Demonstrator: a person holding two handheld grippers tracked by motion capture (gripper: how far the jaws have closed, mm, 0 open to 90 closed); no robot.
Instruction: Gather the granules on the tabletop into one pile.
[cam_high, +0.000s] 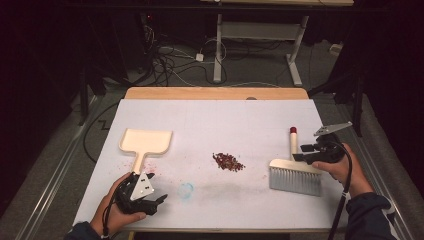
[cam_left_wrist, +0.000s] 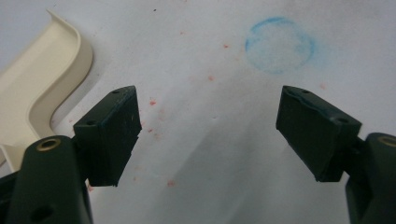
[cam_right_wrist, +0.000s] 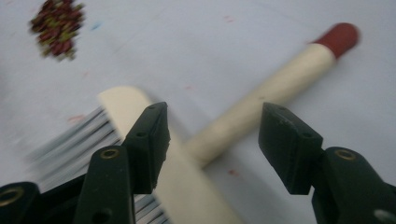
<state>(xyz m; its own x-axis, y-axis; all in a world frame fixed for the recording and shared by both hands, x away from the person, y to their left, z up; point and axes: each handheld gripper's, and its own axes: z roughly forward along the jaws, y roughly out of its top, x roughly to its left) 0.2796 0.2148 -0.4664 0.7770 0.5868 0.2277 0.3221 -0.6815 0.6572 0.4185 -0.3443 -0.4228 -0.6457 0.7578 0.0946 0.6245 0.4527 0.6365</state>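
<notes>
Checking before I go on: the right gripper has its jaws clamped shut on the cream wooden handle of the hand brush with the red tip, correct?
Not quite. The right gripper is at the cream wooden handle of the hand brush with the red tip, but its jaws stand open on either side without pressing on it, as the right gripper view shows.

Both hand-held grippers (cam_high: 161, 200) (cam_high: 303, 152) open, empty.

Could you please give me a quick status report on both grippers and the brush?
Left gripper open, beside dustpan handle. Right gripper open over brush handle, not gripping. Debris pile unswept, path clear.
</notes>
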